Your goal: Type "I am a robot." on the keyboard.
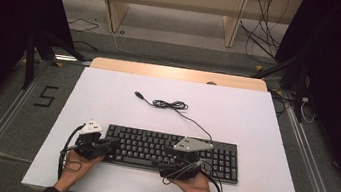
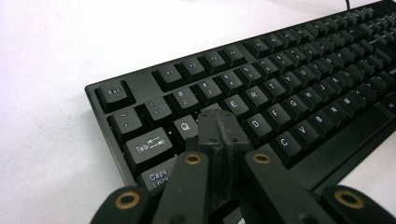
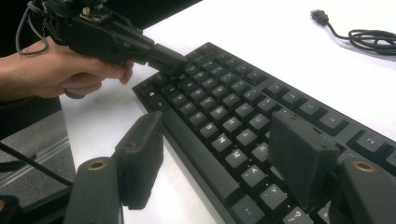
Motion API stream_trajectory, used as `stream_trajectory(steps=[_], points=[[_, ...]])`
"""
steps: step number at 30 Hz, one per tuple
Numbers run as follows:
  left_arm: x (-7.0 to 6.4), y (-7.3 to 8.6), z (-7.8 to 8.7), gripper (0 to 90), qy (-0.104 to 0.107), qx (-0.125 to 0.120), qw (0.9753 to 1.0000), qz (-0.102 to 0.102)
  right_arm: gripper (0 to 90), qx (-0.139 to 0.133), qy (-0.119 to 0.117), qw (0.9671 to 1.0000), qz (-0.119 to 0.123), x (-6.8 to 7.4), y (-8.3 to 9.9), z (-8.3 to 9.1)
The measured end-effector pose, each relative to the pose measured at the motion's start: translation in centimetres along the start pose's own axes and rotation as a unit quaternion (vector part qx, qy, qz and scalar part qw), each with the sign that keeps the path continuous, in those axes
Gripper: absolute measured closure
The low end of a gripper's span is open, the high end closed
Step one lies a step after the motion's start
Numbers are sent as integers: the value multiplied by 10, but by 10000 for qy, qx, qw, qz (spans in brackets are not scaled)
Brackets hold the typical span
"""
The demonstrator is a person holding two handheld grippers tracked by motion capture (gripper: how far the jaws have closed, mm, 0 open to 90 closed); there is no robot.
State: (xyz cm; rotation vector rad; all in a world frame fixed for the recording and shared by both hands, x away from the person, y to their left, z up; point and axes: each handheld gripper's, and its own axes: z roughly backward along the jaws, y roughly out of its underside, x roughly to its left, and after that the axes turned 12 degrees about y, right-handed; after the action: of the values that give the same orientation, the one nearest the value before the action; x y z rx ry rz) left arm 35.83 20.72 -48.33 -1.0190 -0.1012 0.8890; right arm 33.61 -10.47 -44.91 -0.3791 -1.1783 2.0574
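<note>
Black and matte, the left gripper (image 2: pixel 219 122) has its two jaws pressed flat together with nothing between them, and their joined tip rests down among the letter keys at the left end of the flat black full-size keyboard (image 2: pixel 280 93), just beside the Q key (image 2: pixel 185 126) and in front of the number row. Whether the tip presses a key or only touches it cannot be told. From above, the left gripper (image 1: pixel 110 144) lies over the keyboard's left end, held in the person's left hand (image 1: pixel 79 164).

The right gripper (image 3: pixel 215 154) stands with its jaws wide apart, gripping nothing. One jaw hangs over the bare white surface in front of the keyboard's near edge, the other over the bottom rows of keys beside the long space bar (image 3: pixel 201 154). In the high view the right gripper (image 1: pixel 170 152) sits over the middle of the keyboard (image 1: pixel 170 151), with the person's right hand (image 1: pixel 196 185) behind it.

The keyboard lies square to the person, near the front edge of the white rectangular table top (image 1: pixel 256 118). Beyond it, its thin black cable (image 1: pixel 169 105) runs from the rear edge across the white surface, bunches into a loose coil, and ends in a free USB plug (image 1: pixel 137 93), well apart from the keys. Farther off, a light wooden strip (image 1: pixel 176 73) borders the table's far edge.
</note>
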Motion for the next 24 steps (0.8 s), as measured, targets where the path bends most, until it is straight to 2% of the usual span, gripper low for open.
stream_trajectory(steps=[7,9,11,15,20,24], points=[[0,0,-2,889,6,73,10000,32,366,-4,33,10000,-12,-1,1,2],[1,1,-3,890,3,179,9998,54,366,0,38,10000,-21,-2,1,2],[2,1,-4,891,31,121,9998,128,365,-15,52,10000,-19,-2,1,3],[2,1,-4,891,35,136,9998,145,365,-23,60,10000,-25,-2,1,3],[2,1,-2,889,28,134,9999,87,366,-12,83,10000,-16,-2,1,2],[0,0,0,862,65,38,10000,36,368,-15,99,9999,-28,-4,1,2]])
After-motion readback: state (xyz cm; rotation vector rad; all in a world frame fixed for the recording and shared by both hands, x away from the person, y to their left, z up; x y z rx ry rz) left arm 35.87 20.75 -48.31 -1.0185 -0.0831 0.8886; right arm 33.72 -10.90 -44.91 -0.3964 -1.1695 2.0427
